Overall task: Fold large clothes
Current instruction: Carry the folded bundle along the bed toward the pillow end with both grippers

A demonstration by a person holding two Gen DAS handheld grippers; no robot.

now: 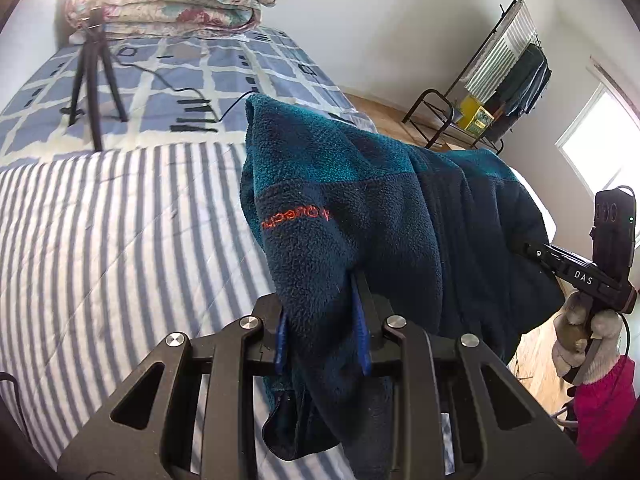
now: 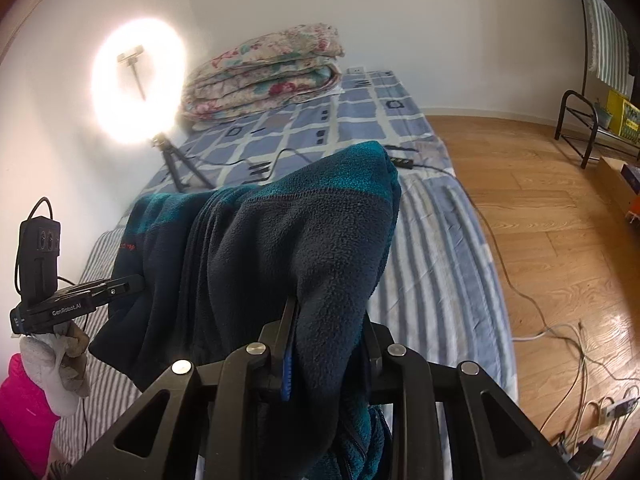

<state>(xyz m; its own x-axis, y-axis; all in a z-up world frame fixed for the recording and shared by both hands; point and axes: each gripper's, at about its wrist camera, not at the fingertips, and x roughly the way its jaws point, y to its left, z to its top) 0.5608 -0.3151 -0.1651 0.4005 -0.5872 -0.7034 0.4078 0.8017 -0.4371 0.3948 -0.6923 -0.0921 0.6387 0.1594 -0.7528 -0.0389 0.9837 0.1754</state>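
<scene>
Fleece jacket clamped in both hand-held grippers above striped bed

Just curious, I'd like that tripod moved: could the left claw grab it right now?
Probably not. The left claw is shut on the fleece, which hangs in front of it, and the tripod stands well off up the bed. It would have to let go first.

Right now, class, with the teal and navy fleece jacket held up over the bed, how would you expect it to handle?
The teal and navy fleece jacket is probably floppy: it sags between the left gripper and right gripper. Its thick bunched pile likely resists slipping, and it looks bulky.
</scene>
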